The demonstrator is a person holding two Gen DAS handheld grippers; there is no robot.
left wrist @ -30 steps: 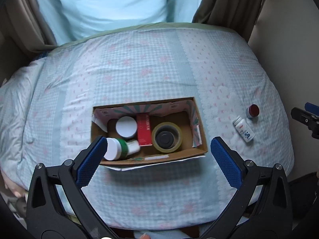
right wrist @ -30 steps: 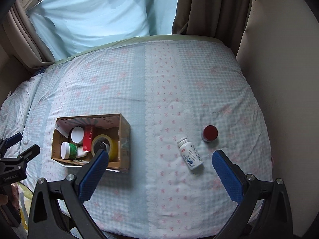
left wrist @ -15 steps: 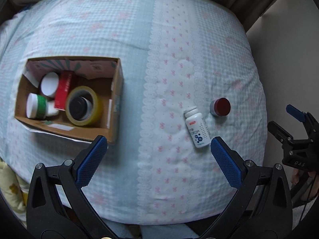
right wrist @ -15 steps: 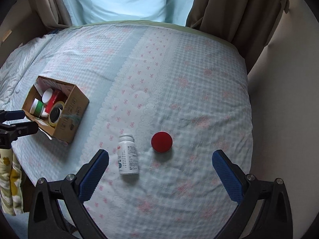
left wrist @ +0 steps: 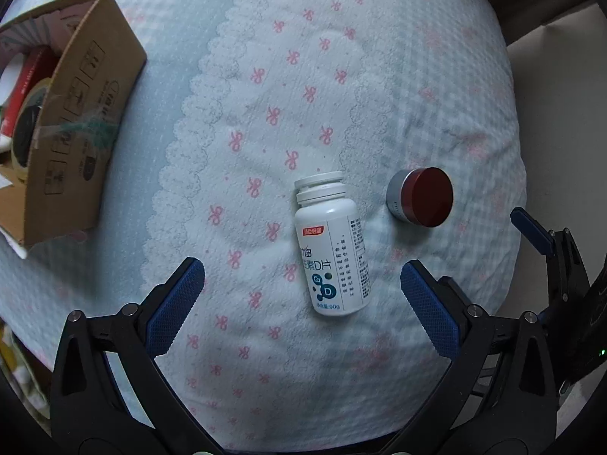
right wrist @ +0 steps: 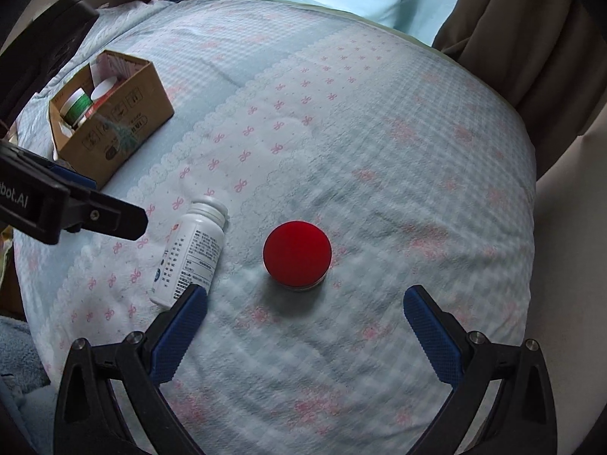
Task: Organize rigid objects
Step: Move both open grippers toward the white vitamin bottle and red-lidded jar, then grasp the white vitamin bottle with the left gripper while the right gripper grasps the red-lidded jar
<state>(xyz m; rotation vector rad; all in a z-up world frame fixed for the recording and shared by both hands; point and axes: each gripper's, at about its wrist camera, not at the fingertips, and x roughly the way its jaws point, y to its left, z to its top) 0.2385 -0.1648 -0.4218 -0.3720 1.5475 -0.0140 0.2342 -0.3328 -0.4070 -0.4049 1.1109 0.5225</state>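
A white pill bottle (left wrist: 332, 250) lies on its side on the bedspread, cap pointing away. My left gripper (left wrist: 301, 284) is open and empty, its fingers on either side of the bottle's base, a little above it. A small jar with a red lid (left wrist: 421, 197) stands just right of the bottle. In the right wrist view the red-lidded jar (right wrist: 297, 254) sits ahead of my open, empty right gripper (right wrist: 305, 313), with the bottle (right wrist: 191, 252) by its left finger. The cardboard box (left wrist: 72, 121) holds several items at the left.
The box also shows in the right wrist view (right wrist: 114, 125) at the far left, with a green-banded jar and a red pack inside. The bedspread (right wrist: 379, 151) drops off at the right edge toward a wall. Brown curtains (right wrist: 512, 19) hang behind.
Both grippers have swung right, away from the box, and come down close to the bed. The left now frames the bottle, the right faces the red-lidded jar. Nothing was grasped.
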